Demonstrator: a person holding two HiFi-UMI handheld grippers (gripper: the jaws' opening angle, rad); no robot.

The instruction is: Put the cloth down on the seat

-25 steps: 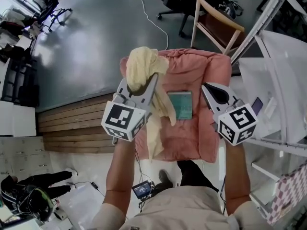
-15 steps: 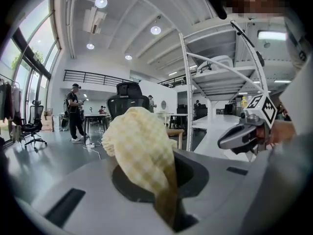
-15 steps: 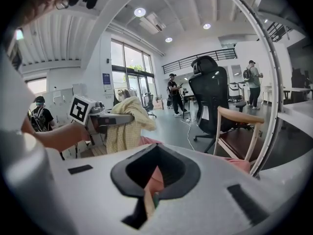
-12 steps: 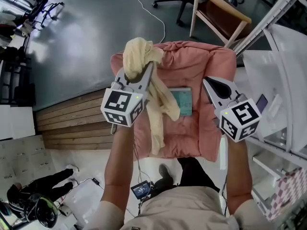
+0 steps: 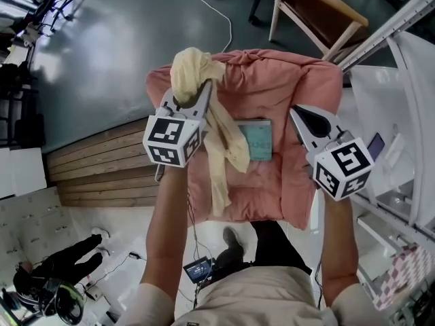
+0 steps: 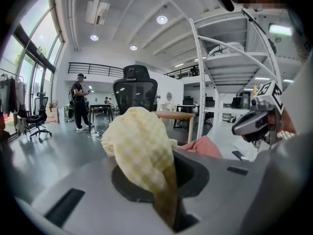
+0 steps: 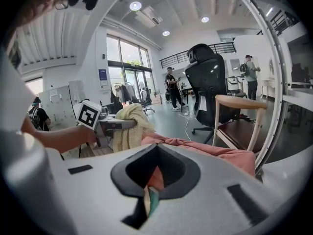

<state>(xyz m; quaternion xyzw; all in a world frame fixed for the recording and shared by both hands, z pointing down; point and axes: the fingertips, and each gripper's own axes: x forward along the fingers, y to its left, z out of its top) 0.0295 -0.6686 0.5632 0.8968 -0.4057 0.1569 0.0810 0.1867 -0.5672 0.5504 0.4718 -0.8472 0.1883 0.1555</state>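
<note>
- We see the left gripper (image 5: pixel 194 95) pinched tight on the yellow cloth (image 5: pixel 191 72). A bunched wad of it bulges out past the jaw tips.
- In the left gripper view the checked weave fills the slot between the 2 jaws.
- A long tail of the cloth hangs from the grip. In the head view it runs down over the left half of the pink seat (image 5: pixel 292 87).
- We cannot tell whether that tail touches the seat.
- The seat is a rumpled pink cushion. A flat teal item (image 5: pixel 257 140) lies near its middle, just right of the cloth's tail.
- The right gripper (image 5: pixel 304 119) is held over the seat's right side, well apart from the cloth. Its jaws are pressed together with nothing pinched, and only a thin slit shows in the right gripper view.
- A wooden chair (image 5: pixel 319 11) stands beyond the seat, and a white cable (image 5: pixel 212 11) runs across the grey floor.
- White shelving (image 5: pixel 401 114) stands to the right.
</note>
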